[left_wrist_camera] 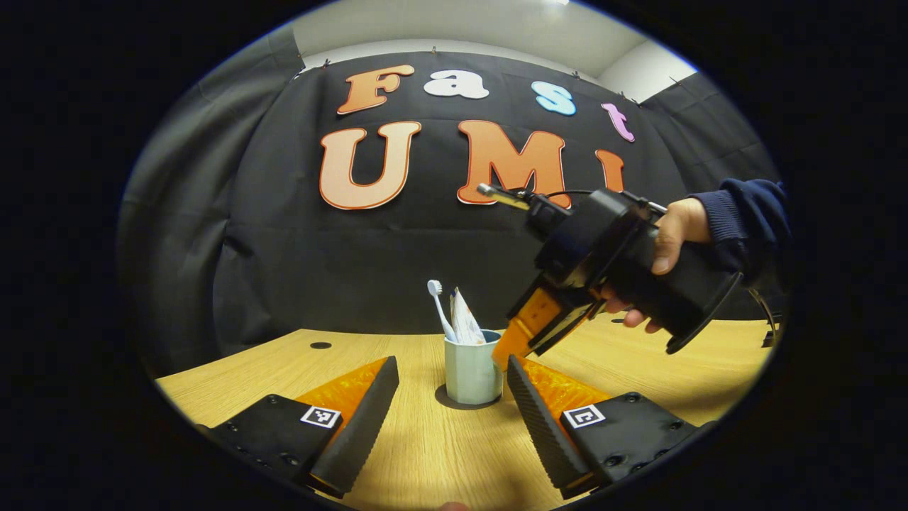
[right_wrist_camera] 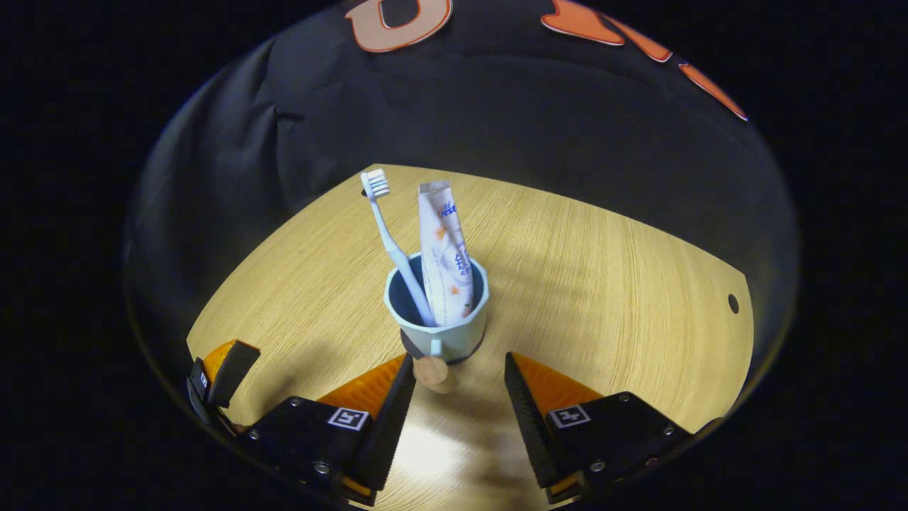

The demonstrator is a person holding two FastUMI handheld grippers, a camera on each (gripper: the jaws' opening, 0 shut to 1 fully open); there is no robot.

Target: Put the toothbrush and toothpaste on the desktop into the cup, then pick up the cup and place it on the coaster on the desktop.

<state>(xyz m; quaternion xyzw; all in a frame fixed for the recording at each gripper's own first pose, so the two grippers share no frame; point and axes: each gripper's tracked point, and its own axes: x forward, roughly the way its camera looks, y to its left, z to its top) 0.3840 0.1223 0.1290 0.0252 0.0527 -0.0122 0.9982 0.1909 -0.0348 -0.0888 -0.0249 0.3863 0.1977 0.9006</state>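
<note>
A pale blue cup (left_wrist_camera: 472, 372) stands upright on a dark round coaster (left_wrist_camera: 452, 403) at the middle of the wooden table. In it stand a light blue toothbrush (left_wrist_camera: 440, 309), head up, and a white toothpaste tube (left_wrist_camera: 464, 319). My left gripper (left_wrist_camera: 454, 387) is open, its fingers on either side of the cup but short of it. My right gripper (left_wrist_camera: 505, 351), held by a hand in a dark sleeve, hangs just right of the cup. In the right gripper view the cup (right_wrist_camera: 440, 312), toothbrush (right_wrist_camera: 386, 234) and toothpaste (right_wrist_camera: 443, 248) sit just ahead of the open right gripper (right_wrist_camera: 457, 376). The cup's round wooden handle knob (right_wrist_camera: 434, 372) lies between its fingertips, untouched.
The wooden table (right_wrist_camera: 603, 284) ends at the black cloth wall behind the cup. A small cable hole (left_wrist_camera: 320, 345) lies at the far left of the table. One finger of the left gripper (right_wrist_camera: 223, 369) shows at the lower left of the right gripper view.
</note>
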